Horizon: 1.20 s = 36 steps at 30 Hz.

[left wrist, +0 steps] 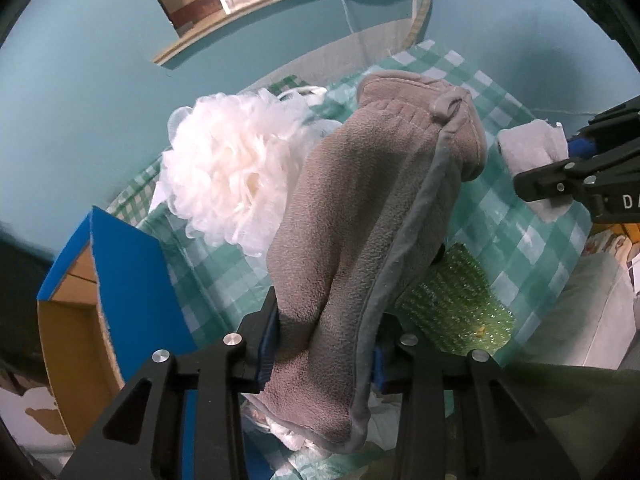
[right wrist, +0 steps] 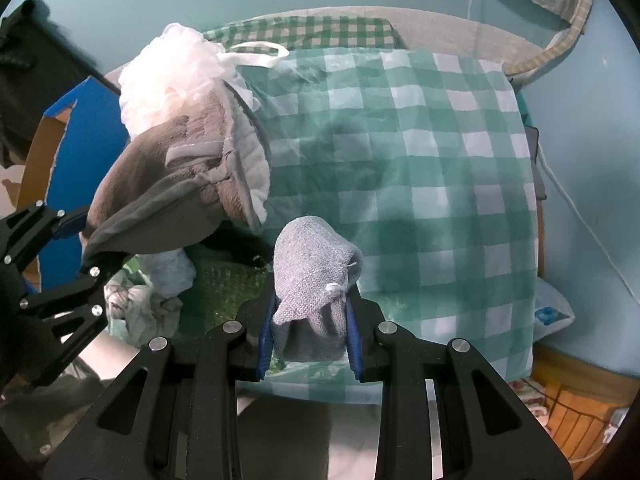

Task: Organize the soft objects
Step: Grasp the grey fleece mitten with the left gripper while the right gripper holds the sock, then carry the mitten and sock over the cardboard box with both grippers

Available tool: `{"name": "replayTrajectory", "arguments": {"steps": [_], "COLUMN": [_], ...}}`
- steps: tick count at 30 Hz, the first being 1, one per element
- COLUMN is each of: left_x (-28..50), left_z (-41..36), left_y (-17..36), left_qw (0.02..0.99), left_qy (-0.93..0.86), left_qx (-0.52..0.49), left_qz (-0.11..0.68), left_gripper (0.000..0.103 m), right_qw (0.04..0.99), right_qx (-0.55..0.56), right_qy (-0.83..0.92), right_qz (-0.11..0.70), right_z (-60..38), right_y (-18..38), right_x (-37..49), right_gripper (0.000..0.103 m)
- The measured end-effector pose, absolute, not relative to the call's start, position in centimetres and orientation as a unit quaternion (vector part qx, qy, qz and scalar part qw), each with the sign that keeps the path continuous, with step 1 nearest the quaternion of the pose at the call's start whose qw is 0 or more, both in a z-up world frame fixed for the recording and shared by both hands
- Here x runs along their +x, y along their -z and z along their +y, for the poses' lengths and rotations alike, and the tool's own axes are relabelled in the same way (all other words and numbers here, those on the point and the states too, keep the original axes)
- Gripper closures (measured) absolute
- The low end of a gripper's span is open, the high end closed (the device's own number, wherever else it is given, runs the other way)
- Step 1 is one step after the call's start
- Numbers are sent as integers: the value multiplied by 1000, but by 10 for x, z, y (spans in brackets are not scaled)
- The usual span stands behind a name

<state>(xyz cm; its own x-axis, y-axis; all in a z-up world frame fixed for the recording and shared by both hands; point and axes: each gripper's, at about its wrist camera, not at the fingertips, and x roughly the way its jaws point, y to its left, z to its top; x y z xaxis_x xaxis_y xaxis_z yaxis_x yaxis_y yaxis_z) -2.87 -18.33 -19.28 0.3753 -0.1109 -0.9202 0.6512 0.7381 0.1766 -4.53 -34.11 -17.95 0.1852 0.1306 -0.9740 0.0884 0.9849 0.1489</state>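
My left gripper [left wrist: 324,344] is shut on a grey fleece mitt [left wrist: 360,220] and holds it up over the green checked tablecloth [left wrist: 520,216]. A white mesh bath pouf [left wrist: 228,172] lies just left of the mitt, and a green scrub sponge [left wrist: 452,300] lies under its right side. My right gripper [right wrist: 310,340] is shut on a small light grey knitted cloth [right wrist: 312,272] above the table's near edge. In the right wrist view the left gripper [right wrist: 86,248] and the mitt [right wrist: 168,196] are at the left, with the pouf [right wrist: 168,76] behind.
A blue and cardboard box [left wrist: 100,280] stands open at the table's left side. Crumpled pale cloths [right wrist: 148,304] lie by the sponge [right wrist: 232,284]. A teal wall and a shelf [left wrist: 224,16] are behind. A wooden crate [right wrist: 580,404] sits on the floor at the right.
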Motion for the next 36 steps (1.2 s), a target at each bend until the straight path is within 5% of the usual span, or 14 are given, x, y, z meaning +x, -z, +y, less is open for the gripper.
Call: {"name": "replayTrajectory", "arguments": {"steps": [36], "left_x": [-18], "left_z": [-76], "left_y": [106], "left_qw": [856], "left_qy": [131], "left_qx": [136], "left_qz": [481], "left_gripper": [65], "right_qw": [797], "right_qx": [1], "right_qy": [-107], "right_qz": [594], "right_z": [-273], "right_y": [96], "right_x": [-2], "right_gripper": [75]}}
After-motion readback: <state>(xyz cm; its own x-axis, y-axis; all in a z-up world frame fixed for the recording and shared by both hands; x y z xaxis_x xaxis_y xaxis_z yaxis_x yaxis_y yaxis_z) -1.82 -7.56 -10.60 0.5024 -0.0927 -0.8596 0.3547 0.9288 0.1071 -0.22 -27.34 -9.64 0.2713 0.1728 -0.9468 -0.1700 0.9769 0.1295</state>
